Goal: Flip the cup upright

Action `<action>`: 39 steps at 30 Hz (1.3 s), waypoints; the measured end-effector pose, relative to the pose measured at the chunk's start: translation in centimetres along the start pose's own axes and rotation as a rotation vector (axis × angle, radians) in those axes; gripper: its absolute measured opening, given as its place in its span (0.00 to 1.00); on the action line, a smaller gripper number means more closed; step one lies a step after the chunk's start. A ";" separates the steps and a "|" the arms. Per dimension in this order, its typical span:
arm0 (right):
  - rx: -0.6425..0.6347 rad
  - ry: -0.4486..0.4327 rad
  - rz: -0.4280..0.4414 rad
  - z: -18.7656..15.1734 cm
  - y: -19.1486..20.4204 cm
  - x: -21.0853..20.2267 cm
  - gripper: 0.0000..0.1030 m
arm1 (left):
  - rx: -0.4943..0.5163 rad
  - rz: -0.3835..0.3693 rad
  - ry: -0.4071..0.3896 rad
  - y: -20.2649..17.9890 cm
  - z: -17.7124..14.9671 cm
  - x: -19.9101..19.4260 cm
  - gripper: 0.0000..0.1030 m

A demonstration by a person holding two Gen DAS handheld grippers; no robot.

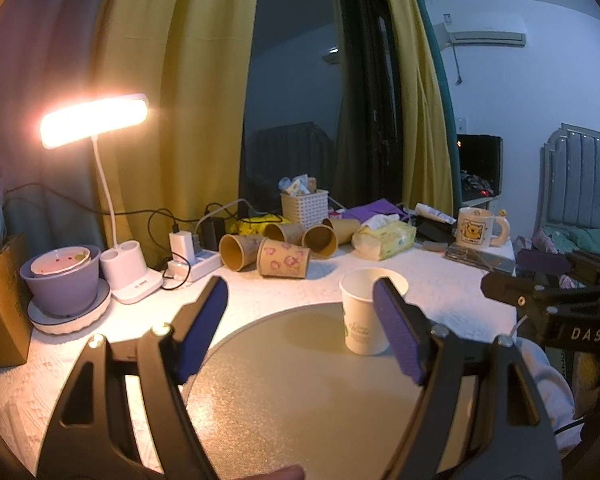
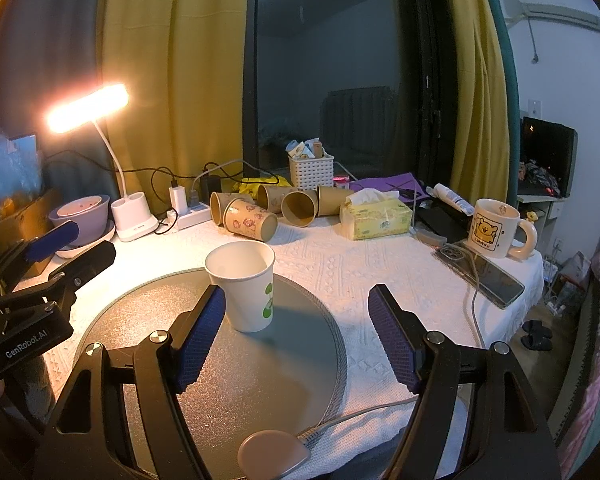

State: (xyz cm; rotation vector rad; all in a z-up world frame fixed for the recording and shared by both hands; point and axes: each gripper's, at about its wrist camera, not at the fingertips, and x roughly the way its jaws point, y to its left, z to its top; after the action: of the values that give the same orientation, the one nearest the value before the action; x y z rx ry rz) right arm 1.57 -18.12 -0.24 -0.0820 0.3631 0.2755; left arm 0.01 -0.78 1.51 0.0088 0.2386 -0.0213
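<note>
A white paper cup (image 1: 362,312) with a green print stands upright, mouth up, on the round grey mat (image 1: 284,392). It also shows in the right wrist view (image 2: 246,286) on the mat (image 2: 260,360). My left gripper (image 1: 300,300) is open and empty, its right finger in front of the cup's right side. My right gripper (image 2: 296,308) is open and empty, the cup just beyond its left finger. Each gripper shows at the edge of the other's view (image 1: 548,280) (image 2: 60,248).
Several brown paper cups (image 1: 280,248) lie on their sides at the back. Near them stand a lit desk lamp (image 1: 96,120), a purple bowl (image 1: 60,280), a tissue pack (image 1: 384,238), a white basket (image 1: 304,208) and a bear mug (image 2: 496,228). A phone (image 2: 484,276) lies at right.
</note>
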 end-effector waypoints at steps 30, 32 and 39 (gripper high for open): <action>0.000 0.000 0.002 0.1 -0.1 0.0 0.75 | 0.003 -0.002 0.003 -0.6 -0.3 0.1 0.74; 0.000 0.003 0.006 0.0 0.0 0.1 0.75 | 0.003 -0.003 0.003 -0.6 -0.4 0.1 0.74; 0.000 0.006 0.014 -0.1 0.2 0.1 0.75 | 0.003 -0.002 0.003 -0.6 -0.3 0.1 0.74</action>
State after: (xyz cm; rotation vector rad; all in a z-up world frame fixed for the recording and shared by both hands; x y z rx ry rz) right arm 1.60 -17.95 -0.34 -0.0808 0.3698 0.2889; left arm 0.00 -1.34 1.17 0.0116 0.2417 -0.0241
